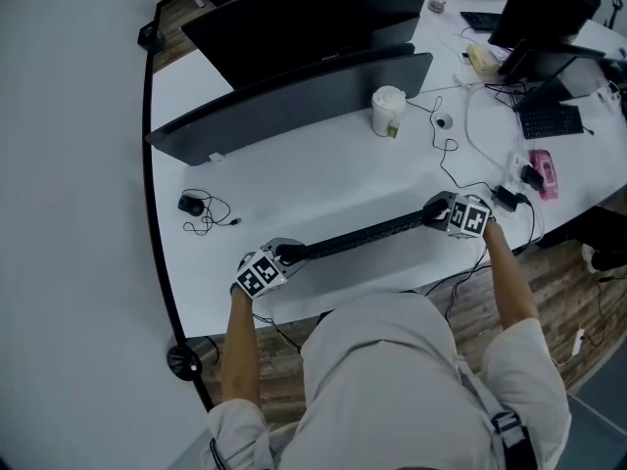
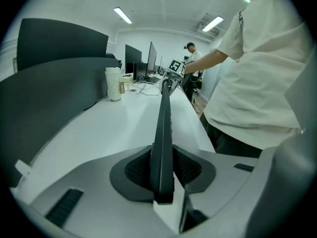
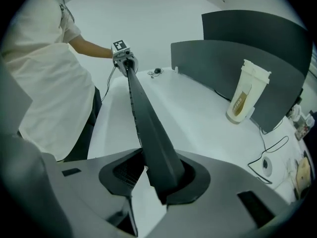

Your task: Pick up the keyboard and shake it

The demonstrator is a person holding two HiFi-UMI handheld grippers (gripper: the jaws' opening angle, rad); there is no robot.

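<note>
A long black keyboard point(image 1: 358, 235) hangs turned up on its edge above the front of the white desk point(image 1: 294, 179), spanning the gap between my two grippers. My left gripper point(image 1: 279, 255) is shut on its left end, and in the left gripper view the keyboard point(image 2: 163, 133) stands upright, pinched between the dark pads point(image 2: 136, 170). My right gripper point(image 1: 436, 211) is shut on the right end. In the right gripper view the keyboard point(image 3: 143, 118) runs away from the jaws, slightly tilted, toward the left gripper point(image 3: 123, 53).
A paper cup point(image 1: 388, 111) stands behind the keyboard, in front of a dark curved monitor point(image 1: 294, 101). A black mouse with a coiled cable point(image 1: 191, 204) lies at the left. Cables, a pink object point(image 1: 544, 172) and another keyboard point(image 1: 549, 120) sit at the right.
</note>
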